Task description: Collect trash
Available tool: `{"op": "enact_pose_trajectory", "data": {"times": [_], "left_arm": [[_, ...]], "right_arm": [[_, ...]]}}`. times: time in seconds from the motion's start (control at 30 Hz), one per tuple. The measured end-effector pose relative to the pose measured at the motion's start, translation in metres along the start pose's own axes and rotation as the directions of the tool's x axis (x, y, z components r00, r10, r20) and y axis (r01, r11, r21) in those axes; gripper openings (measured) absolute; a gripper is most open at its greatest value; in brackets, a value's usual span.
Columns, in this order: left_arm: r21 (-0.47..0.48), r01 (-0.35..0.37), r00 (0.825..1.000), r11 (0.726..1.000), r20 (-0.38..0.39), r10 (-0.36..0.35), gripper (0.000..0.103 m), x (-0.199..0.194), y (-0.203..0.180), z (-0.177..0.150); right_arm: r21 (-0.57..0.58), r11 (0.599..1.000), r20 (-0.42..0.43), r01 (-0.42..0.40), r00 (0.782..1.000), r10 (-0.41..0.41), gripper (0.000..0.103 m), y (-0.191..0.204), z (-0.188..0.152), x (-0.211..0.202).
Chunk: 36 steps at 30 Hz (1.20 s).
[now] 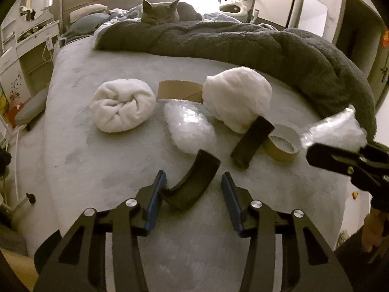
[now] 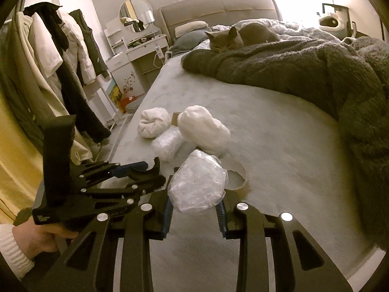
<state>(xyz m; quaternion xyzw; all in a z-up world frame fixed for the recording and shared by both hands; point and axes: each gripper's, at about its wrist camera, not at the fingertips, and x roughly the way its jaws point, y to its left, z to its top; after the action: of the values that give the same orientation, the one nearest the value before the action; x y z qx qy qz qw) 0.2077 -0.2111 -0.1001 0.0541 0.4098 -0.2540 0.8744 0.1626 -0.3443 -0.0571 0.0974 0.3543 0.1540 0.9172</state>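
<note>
Bedroom: a big bed [image 1: 102, 146] with a pale grey cover fills both views, with a white desk [image 2: 136, 56] and a round mirror [image 2: 135, 15] beside it.
Cat: a grey cat [image 1: 159, 12] lies at the far end of the bed, next to a dark fluffy blanket [image 1: 243, 46].
Clothes: coats and shirts [image 2: 63, 56] hang at the side of the room.
Trash on the bed: a white rolled towel [image 1: 122, 104], a brown cardboard strip [image 1: 180, 91], a crinkly plastic wad [image 1: 189, 126] and a big white fluffy lump [image 1: 237, 97] lie close together — the strip sits behind the wad, between the towel and the lump.
Tape ring: a cardboard ring [image 1: 283, 146] lies near the fluffy lump, with a black flat piece [image 1: 251, 142] leaning on it.
Curved black piece: a bent black piece [image 1: 192, 182] lies on the cover.
Left claw: the left claw [image 1: 194, 187] points down at the bent black piece. Its blue pads [image 1: 155, 194] stand apart on both sides of it, one just beside it — I cannot tell if it touches.
Right claw: the right claw [image 2: 195, 208] is clamped on a ball of clear plastic wrap [image 2: 198, 185], held up above the bed.
Hand: a hand [image 2: 41, 239] in a white knit sleeve holds the left claw's handle.
</note>
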Motion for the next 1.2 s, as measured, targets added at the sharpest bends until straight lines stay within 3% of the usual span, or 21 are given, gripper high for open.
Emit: {"op": "enact_pose_trajectory", "data": {"times": [0.27, 0.5, 0.8, 1.2], "left_arm": [[-0.043, -0.045, 0.999, 0.998, 0.01, 0.045, 0.031, 0.01, 0.0, 0.008], [-0.084, -0.036, 0.999, 0.996, 0.018, 0.037, 0.022, 0.005, 0.007, 0.007], [-0.105, -0.01, 0.999, 0.994, 0.03, 0.013, 0.021, -0.01, 0.019, -0.001], [-0.162, -0.046, 0.996, 0.986, 0.062, 0.056, 0.021, -0.046, 0.067, -0.012]], "right_arm": [[0.023, 1.0, 0.005, 0.011, 1.0, -0.011, 0.031, -0.019, -0.003, -0.01], [0.027, 1.0, 0.026, 0.009, 1.0, -0.009, 0.031, -0.019, 0.001, -0.018], [0.002, 1.0, 0.039, -0.017, 0.999, 0.017, 0.031, 0.005, 0.007, -0.017], [-0.046, 0.997, 0.012, -0.061, 0.998, 0.061, 0.031, 0.064, 0.023, 0.009]]}}
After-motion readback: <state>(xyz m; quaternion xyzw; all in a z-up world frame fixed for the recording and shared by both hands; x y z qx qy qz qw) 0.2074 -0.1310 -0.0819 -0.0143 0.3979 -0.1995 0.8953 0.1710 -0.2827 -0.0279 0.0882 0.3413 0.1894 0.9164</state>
